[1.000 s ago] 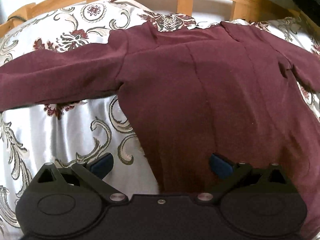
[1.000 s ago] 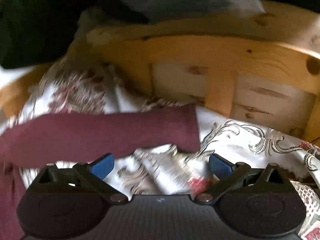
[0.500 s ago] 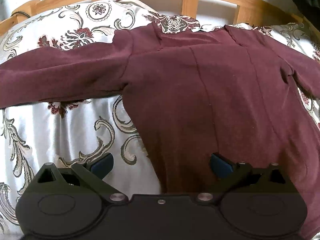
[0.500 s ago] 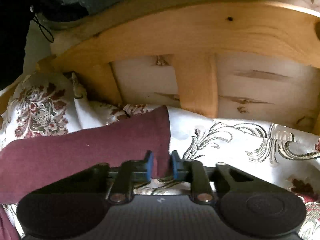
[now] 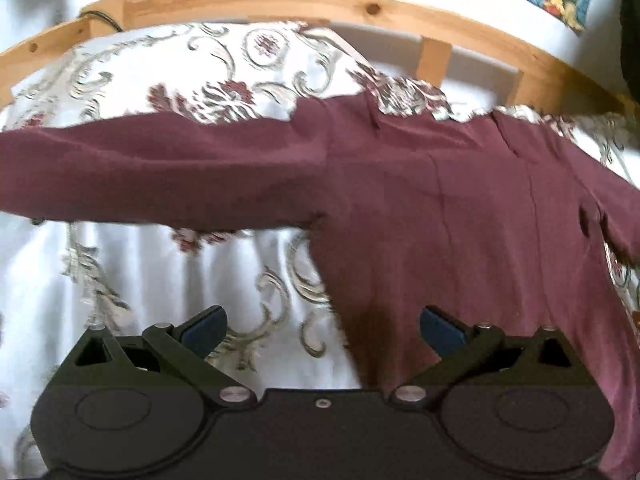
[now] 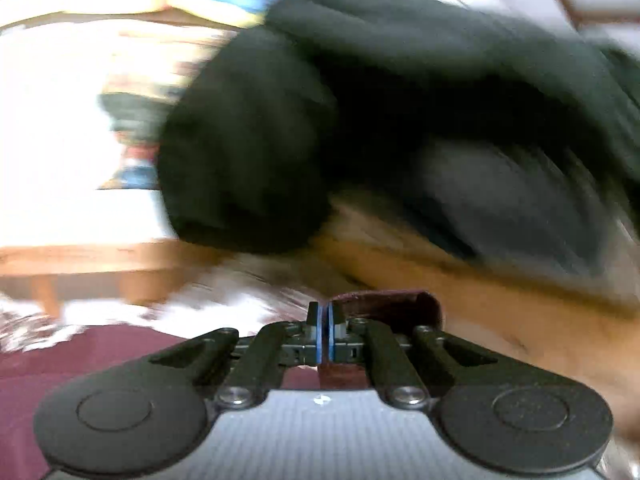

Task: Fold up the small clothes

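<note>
A bed with a wooden frame [image 5: 436,20] is covered by a shiny white bedspread [image 5: 132,264] with grey scrolls and dark red flowers. Behind it is a white wall with colourful pictures. One maroon shirt [image 5: 440,208] lies spread flat on the bedspread, one sleeve stretched to the left. The left gripper [image 5: 322,326] hangs above the shirt's lower edge, its jaws wide apart and holding nothing. The right gripper [image 6: 323,330] has just closed and pinches the cuff [image 6: 400,304] of the other sleeve. Its view is blurred; a dark cloth [image 6: 360,120] hangs on the frame.
</note>
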A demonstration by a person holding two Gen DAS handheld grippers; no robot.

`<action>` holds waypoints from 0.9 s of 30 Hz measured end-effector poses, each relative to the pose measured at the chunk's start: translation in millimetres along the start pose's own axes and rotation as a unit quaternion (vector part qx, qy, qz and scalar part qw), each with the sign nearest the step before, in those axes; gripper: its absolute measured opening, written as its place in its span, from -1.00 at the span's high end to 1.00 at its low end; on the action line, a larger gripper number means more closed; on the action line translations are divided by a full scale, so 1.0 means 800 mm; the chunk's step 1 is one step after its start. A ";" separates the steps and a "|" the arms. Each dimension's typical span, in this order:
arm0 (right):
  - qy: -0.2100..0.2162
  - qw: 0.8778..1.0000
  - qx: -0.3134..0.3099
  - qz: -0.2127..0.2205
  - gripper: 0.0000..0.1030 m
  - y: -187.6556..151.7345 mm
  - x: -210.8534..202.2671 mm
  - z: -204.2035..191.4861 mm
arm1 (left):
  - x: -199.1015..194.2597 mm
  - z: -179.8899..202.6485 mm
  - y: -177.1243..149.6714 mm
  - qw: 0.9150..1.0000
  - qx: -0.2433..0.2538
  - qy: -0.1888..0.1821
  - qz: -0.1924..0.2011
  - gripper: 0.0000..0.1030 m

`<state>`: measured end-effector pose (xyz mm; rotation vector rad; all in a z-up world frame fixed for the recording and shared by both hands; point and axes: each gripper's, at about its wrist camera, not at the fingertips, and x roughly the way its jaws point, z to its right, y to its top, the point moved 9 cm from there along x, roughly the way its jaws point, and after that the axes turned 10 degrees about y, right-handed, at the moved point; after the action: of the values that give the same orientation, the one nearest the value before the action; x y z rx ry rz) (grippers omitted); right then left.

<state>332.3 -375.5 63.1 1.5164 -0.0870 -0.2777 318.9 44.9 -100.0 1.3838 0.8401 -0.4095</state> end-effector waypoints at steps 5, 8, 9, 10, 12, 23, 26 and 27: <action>0.135 0.981 -0.136 0.027 0.93 0.024 -0.013 -0.166 | -0.008 -0.030 0.018 0.999 -0.042 0.012 0.010 -0.99; 0.216 0.956 -0.197 0.016 0.93 0.002 -0.032 -0.251 | -0.011 -0.043 0.026 0.998 -0.061 0.011 0.018 -0.99; 0.239 0.948 -0.209 0.008 0.93 -0.010 -0.038 -0.275 | -0.012 -0.046 0.028 0.998 -0.064 0.012 0.022 -0.99; 0.256 0.942 -0.216 0.000 0.93 -0.020 -0.042 -0.290 | -0.014 -0.049 0.030 0.997 -0.067 0.014 0.026 -0.99; 0.285 0.929 -0.238 -0.016 0.93 -0.046 -0.050 -0.318 | -0.014 -0.053 0.033 0.997 -0.070 0.017 0.032 -0.99; 0.364 0.886 -0.260 -0.121 0.48 -0.149 -0.093 -0.354 | -0.003 -0.039 0.035 0.995 -0.076 -0.029 0.051 -0.99; 0.385 0.883 -0.228 -0.142 -0.28 -0.150 -0.100 -0.324 | 0.000 -0.025 0.037 0.991 -0.092 -0.076 0.059 -0.99; 0.388 0.884 -0.215 -0.148 -0.35 -0.150 -0.100 -0.311 | 0.003 -0.019 0.037 0.989 -0.097 -0.093 0.059 -0.99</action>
<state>296.5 -118.2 -60.9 1.0943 0.8051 0.0877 337.1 65.2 -81.0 1.1877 0.6246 -0.3486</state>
